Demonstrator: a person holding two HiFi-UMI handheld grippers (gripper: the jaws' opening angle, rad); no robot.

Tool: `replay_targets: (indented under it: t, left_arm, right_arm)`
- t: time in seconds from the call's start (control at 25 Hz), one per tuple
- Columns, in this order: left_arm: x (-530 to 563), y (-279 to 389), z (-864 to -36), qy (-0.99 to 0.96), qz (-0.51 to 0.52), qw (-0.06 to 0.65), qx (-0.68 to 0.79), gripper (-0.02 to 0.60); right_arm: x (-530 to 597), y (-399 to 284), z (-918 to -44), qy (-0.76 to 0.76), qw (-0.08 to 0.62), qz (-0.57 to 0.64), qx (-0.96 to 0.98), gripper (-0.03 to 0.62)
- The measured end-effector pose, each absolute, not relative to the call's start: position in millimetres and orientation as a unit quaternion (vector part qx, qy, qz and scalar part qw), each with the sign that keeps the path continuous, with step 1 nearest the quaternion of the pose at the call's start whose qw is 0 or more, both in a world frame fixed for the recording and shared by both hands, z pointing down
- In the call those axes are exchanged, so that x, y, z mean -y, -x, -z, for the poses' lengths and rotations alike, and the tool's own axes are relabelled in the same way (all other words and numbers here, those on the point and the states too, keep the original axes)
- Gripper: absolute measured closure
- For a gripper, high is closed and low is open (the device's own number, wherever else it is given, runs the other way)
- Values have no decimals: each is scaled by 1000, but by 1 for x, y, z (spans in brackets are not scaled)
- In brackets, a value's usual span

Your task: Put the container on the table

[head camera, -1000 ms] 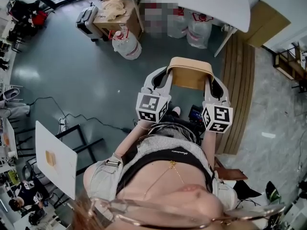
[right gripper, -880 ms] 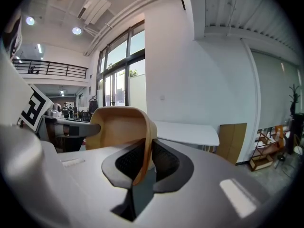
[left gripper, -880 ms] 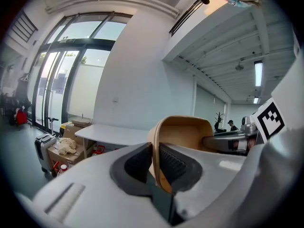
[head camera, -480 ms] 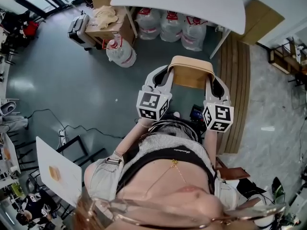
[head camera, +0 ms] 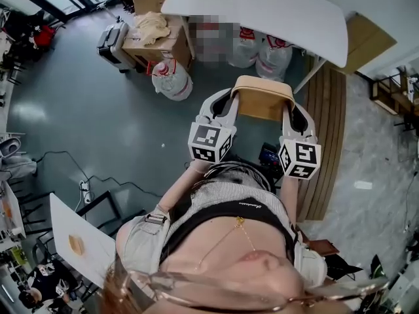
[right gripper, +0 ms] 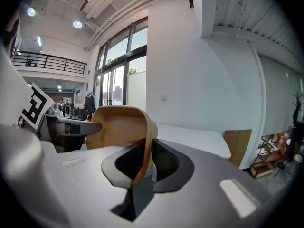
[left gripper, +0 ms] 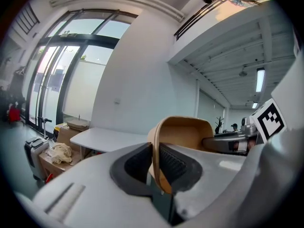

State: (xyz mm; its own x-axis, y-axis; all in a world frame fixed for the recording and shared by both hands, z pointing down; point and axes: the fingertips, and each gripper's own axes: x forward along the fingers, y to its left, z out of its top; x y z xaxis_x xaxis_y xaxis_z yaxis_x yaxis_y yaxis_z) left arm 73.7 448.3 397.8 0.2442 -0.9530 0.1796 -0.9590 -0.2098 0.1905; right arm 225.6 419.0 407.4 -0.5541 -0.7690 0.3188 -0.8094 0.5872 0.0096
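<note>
A tan, shallow container (head camera: pixel 260 100) hangs in the air between both grippers, short of the white table (head camera: pixel 262 5). My left gripper (head camera: pixel 229 103) is shut on the container's left rim (left gripper: pixel 155 158). My right gripper (head camera: pixel 289 113) is shut on its right rim (right gripper: pixel 145 151). In the left gripper view the container (left gripper: pixel 183 137) stands in front of the white table (left gripper: pixel 107 139); in the right gripper view the container (right gripper: pixel 118 127) shows with the table (right gripper: pixel 194 139) behind it.
Big water bottles (head camera: pixel 272 51) stand under the table, and one more (head camera: pixel 171 78) stands on the floor beside a cardboard box (head camera: pixel 157 34). A grey suitcase (head camera: pixel 112 41) is at the left. A wooden platform (head camera: pixel 324 129) runs along the right. Cables (head camera: pixel 98 169) lie on the floor.
The view has shifted slightly; the table and bottles sit a little lower and to the right in the picture. Both grippers keep hold of the container, in about the same place.
</note>
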Motion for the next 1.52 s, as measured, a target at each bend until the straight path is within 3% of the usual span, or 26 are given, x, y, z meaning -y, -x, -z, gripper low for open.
replay_targets:
  t: [0.36, 0.92, 1.52]
  left_arm:
    - [-438, -21, -401, -772, -11, 131, 622, 547]
    - [-416, 5, -411, -758, -15, 146, 636, 548]
    - [-296, 21, -408, -740, -29, 146, 656, 548]
  right_arm:
    - [-407, -173, -410, -442, 146, -67, 882, 526]
    - [-380, -144, -421, -420, 165, -73, 889, 525]
    - [-250, -126, -422, -393, 159, -84, 902, 528]
